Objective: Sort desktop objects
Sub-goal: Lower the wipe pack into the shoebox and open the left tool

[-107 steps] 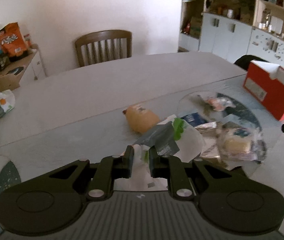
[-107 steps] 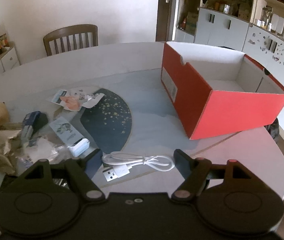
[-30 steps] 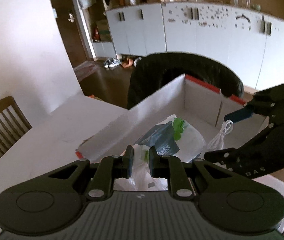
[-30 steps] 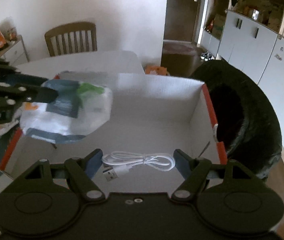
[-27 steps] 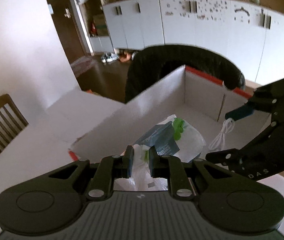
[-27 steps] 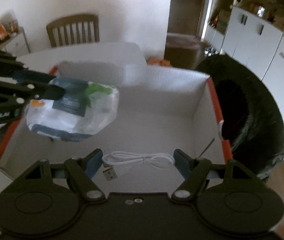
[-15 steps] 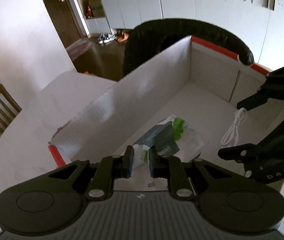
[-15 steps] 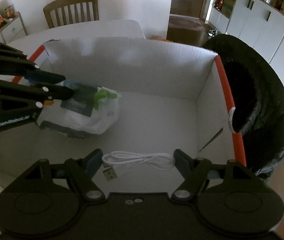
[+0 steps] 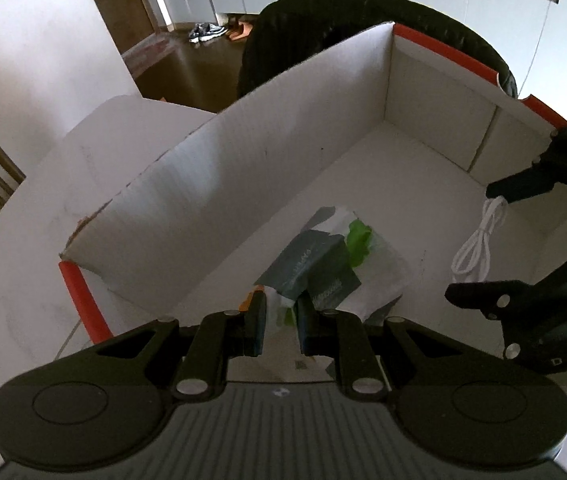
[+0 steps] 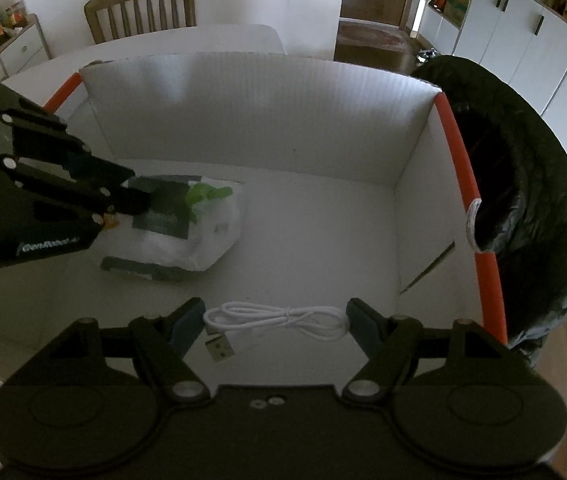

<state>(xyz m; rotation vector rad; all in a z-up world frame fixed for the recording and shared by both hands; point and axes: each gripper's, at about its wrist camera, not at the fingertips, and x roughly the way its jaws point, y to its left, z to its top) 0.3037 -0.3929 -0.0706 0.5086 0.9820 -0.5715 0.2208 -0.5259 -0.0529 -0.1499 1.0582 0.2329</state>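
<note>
A red cardboard box [image 9: 211, 184] with a white inside stands on the table, also in the right wrist view [image 10: 467, 184]. My left gripper [image 9: 279, 322] is inside it, its jaws slightly parted around the top of a white plastic bag [image 9: 379, 276] with dark and green packets, which rests on the box floor [image 10: 203, 236]. My right gripper [image 10: 275, 324] hangs over the box, shut on a coiled white USB cable [image 10: 279, 322], held lengthwise between the fingers. The cable also shows in the left wrist view [image 9: 479, 240].
A black padded chair back [image 10: 531, 208] stands right behind the box. A wooden chair [image 10: 139, 8] is at the far side of the white table [image 9: 15, 280]. White cabinets line the back wall.
Both grippers have come down into the box. The bag has come to rest on the box floor and the left jaws have parted a little. The cable stays between the right fingers.
</note>
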